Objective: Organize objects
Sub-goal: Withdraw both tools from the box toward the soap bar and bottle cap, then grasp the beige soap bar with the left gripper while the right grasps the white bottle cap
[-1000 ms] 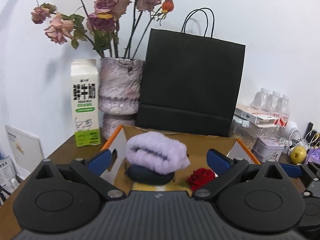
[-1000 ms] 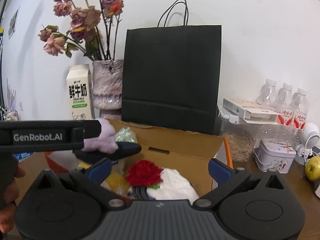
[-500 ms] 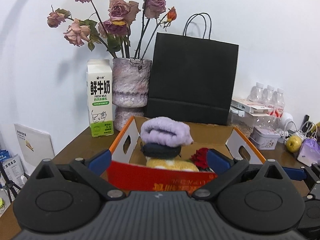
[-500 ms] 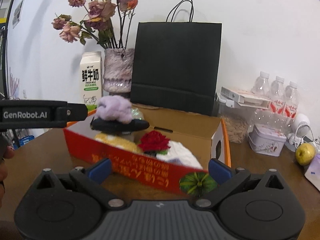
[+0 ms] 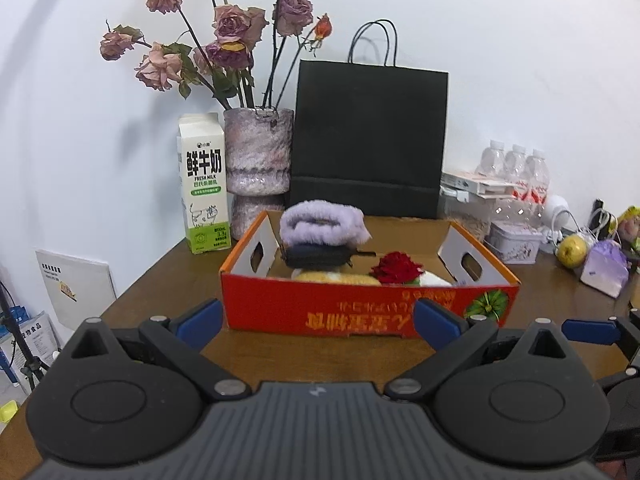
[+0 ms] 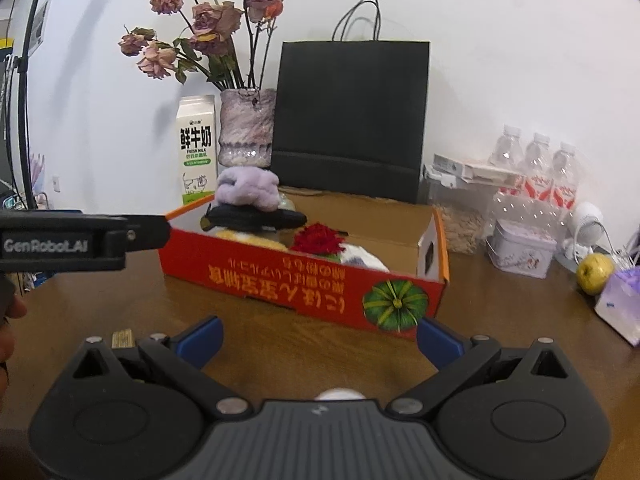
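Observation:
A red cardboard box [image 5: 360, 312] [image 6: 304, 284] stands on the brown table. In it a fluffy purple item [image 5: 322, 226] [image 6: 248, 190] rests on a dark flat object [image 5: 320, 256] [image 6: 256, 218], beside a red rose [image 5: 396, 266] [image 6: 318, 240] and yellow and white soft items. My left gripper [image 5: 318, 318] is open and empty, just in front of the box. My right gripper [image 6: 318, 334] is open and empty, in front of the box's right corner. The left gripper's body [image 6: 80, 240] shows at the left of the right wrist view.
Behind the box stand a milk carton [image 5: 204, 192], a vase of dried roses [image 5: 258, 160] and a black paper bag [image 5: 368, 140]. At the right are water bottles [image 6: 540, 176], a tin [image 6: 520, 248], a yellow-green fruit [image 6: 596, 266] and a purple pouch [image 5: 604, 268].
Both grippers have pulled back from over the box to the table in front of it. The box's red front wall now shows in full.

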Motion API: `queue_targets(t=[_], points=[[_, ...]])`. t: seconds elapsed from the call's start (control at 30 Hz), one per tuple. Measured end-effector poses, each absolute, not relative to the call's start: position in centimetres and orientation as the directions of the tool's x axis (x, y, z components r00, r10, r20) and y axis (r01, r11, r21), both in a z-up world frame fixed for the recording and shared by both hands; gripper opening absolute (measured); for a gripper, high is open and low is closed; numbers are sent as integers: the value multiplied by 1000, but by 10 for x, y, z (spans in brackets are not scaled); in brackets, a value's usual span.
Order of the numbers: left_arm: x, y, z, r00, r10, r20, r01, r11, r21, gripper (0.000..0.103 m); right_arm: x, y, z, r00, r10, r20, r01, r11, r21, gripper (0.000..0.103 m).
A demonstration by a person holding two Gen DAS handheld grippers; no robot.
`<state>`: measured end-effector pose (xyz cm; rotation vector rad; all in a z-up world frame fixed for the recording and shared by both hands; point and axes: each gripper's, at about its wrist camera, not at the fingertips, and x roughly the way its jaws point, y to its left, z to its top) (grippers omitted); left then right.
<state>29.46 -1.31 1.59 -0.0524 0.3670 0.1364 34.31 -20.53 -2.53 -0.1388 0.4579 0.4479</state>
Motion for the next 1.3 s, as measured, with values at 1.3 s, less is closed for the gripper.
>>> queue_targets(t=[1.3], points=[[300,37,-51,778,126,-616,-141,990,25,94,291,-233,-65,758,367,-539,-414,909,38,103]])
